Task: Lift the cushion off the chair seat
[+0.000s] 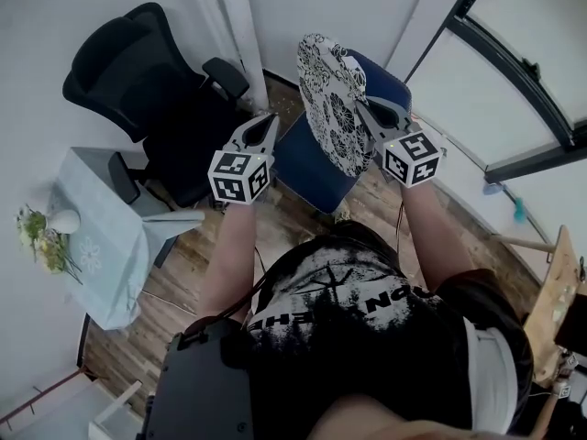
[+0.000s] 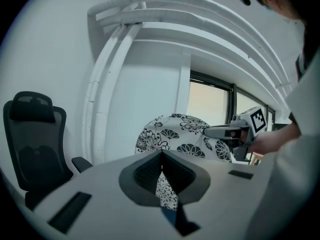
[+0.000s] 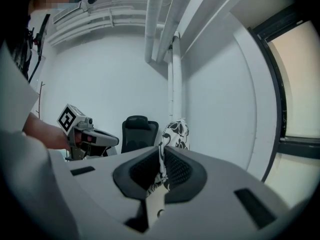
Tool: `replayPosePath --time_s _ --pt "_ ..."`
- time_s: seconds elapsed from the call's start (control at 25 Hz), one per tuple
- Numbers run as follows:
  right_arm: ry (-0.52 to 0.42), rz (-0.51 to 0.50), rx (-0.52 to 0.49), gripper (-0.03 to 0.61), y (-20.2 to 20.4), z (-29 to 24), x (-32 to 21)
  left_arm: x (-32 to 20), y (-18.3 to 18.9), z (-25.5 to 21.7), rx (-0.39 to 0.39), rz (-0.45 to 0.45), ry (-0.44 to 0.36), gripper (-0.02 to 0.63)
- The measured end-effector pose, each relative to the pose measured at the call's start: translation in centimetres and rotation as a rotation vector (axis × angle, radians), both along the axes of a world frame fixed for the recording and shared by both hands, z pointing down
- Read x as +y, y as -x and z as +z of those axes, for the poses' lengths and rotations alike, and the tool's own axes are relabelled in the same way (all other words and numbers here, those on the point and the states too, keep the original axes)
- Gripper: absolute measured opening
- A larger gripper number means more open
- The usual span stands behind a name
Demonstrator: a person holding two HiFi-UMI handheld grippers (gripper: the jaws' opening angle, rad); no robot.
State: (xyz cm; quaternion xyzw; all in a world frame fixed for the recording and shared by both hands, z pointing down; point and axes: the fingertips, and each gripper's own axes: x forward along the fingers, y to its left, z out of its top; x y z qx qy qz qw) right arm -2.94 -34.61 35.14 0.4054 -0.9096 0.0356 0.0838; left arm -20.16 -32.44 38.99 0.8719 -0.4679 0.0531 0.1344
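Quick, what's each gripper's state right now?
Left gripper: closed, holding nothing.
Right gripper: closed on the cushion's edge.

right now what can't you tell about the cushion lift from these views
- Left gripper grip: left gripper view shows floral print in the slit between its jaws; pinched or merely behind, cannot tell.
- Blue chair seat: head view, the cushion and right gripper cover part of it.
- Cushion's bottom edge: left gripper view, hidden behind that gripper's own body.

Black T-shirt (image 1: 367, 337), white print
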Motion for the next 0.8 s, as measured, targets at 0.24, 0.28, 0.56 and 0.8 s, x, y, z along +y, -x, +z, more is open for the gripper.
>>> replayPosePath --time_s 0.24,0.28,0.56,0.8 --pt "0.003 -0.029 0.014 0.031 0.5 0.5 1.0 0.6 -0.3 0.5 -0.006 0.003 0.018 0.015" --pt "0.005 -0.031 0.014 0.031 0.7 0.5 1.1 0.6 -0.3 0.5 -0.006 0.004 0.019 0.015" --pt "0.005 -0.046 0.022 0.031 1.2 0.9 1.7 0.9 -0.2 0.7 -0.006 0.005 0.02 0.015" --pt "0.011 -0.047 0.014 0.031 1.4 1.0 1.7 1.2 0.0 0.6 -0.004 0.003 0.019 0.015"
